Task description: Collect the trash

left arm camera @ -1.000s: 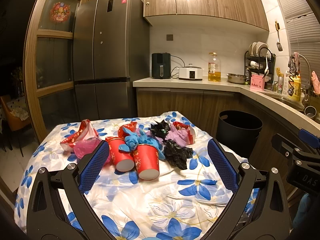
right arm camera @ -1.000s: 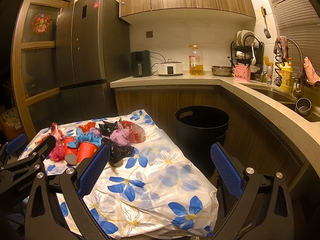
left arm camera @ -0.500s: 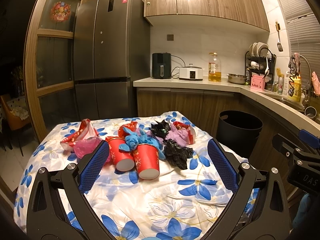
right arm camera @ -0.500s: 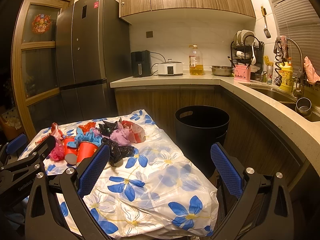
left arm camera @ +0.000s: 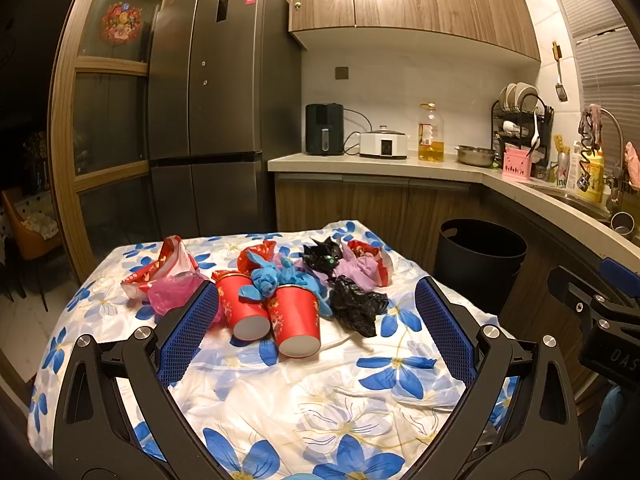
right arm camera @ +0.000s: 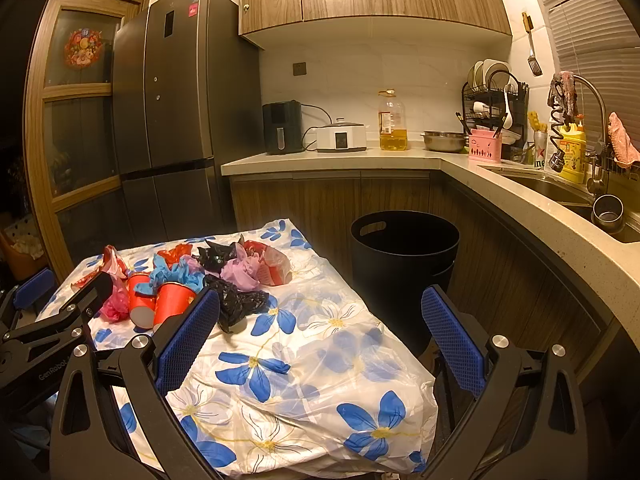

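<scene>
Trash lies in a pile on the flowered table cover [left arm camera: 320,396]: two red paper cups [left arm camera: 294,320] on their sides, blue gloves [left arm camera: 268,280], a crumpled black bag [left arm camera: 358,308], a pink bag [left arm camera: 172,292], purple wrapping [left arm camera: 358,270] and red-white wrappers [left arm camera: 160,264]. My left gripper [left arm camera: 316,332] is open, low over the near part of the table, with the cups between its pads farther ahead. My right gripper [right arm camera: 320,332] is open over the table's right corner, empty. The black bag [right arm camera: 238,304] lies just past its left pad. A black trash bin [right arm camera: 404,252] stands on the floor right of the table.
A dark fridge [left arm camera: 212,120] stands behind the table. An L-shaped counter [right arm camera: 520,196] carries an air fryer, cooker, oil bottle, dish rack and sink. The bin [left arm camera: 478,256] sits between table and cabinets. An orange chair [left arm camera: 28,232] is at far left.
</scene>
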`<act>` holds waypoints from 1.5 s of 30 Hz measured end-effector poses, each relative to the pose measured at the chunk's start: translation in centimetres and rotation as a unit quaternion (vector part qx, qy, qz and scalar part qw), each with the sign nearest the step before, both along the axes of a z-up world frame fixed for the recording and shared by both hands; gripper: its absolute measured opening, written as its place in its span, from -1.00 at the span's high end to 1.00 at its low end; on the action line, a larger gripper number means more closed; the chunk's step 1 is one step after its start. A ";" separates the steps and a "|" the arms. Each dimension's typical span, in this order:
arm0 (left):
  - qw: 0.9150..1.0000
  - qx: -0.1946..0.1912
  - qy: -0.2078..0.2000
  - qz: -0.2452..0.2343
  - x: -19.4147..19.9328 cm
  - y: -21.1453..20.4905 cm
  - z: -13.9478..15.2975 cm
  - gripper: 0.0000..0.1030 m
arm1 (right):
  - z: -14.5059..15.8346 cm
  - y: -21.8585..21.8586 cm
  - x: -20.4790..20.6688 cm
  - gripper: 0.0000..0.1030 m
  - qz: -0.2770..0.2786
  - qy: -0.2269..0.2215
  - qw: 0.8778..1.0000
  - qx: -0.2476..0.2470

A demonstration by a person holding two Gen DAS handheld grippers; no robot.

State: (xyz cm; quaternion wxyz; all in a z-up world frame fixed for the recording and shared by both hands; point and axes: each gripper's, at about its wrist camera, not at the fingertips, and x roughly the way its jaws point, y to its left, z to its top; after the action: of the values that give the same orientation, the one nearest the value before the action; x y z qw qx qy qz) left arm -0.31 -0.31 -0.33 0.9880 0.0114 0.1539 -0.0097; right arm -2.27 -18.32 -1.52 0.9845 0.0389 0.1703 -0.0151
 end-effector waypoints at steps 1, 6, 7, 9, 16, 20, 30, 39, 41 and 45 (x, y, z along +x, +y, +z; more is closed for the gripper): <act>1.000 0.000 0.000 0.000 0.0 -0.1 0.0 -0.88 | 0.0 0.0 0.0 -0.90 0.000 0.000 1.000 0.000; 1.000 -0.001 -0.001 -0.001 0.1 0.3 0.0 -0.88 | 0.0 0.0 0.0 -0.90 0.000 0.000 1.000 0.000; 1.000 0.000 -0.001 -0.001 0.0 0.3 0.0 -0.88 | -0.1 -0.1 0.0 -0.90 0.000 -0.001 1.000 0.000; 1.000 0.000 -0.001 -0.002 0.0 0.3 0.0 -0.88 | 0.0 -0.1 0.0 -0.90 0.000 0.000 1.000 0.000; 1.000 -0.001 -0.002 -0.001 0.1 0.4 0.0 -0.88 | 0.2 -0.1 0.0 -0.90 0.000 -0.001 1.000 0.001; 1.000 -0.002 -0.002 -0.001 0.0 0.4 0.0 -0.88 | 0.2 -0.1 0.0 -0.90 0.000 -0.001 1.000 0.002; 1.000 -0.002 -0.001 -0.001 0.0 0.4 0.0 -0.88 | 0.3 -0.2 -0.1 -0.90 -0.001 -0.003 1.000 0.001; 1.000 -0.002 -0.001 -0.001 0.0 0.4 0.0 -0.88 | 0.5 -0.2 0.0 -0.90 0.000 -0.004 1.000 0.001; 1.000 -0.002 -0.001 -0.001 0.0 0.4 0.0 -0.88 | 0.5 -0.2 0.0 -0.90 0.000 -0.004 1.000 0.001; 1.000 -0.003 -0.001 0.000 0.0 0.4 0.0 -0.88 | 0.6 -0.2 0.1 -0.90 0.001 -0.003 1.000 0.002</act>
State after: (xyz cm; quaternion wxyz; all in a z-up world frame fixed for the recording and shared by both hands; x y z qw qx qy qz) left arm -0.31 0.04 -0.33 0.9882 0.0086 0.1526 -0.0100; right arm -2.14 -18.56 -0.97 0.9850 0.0404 0.1671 -0.0135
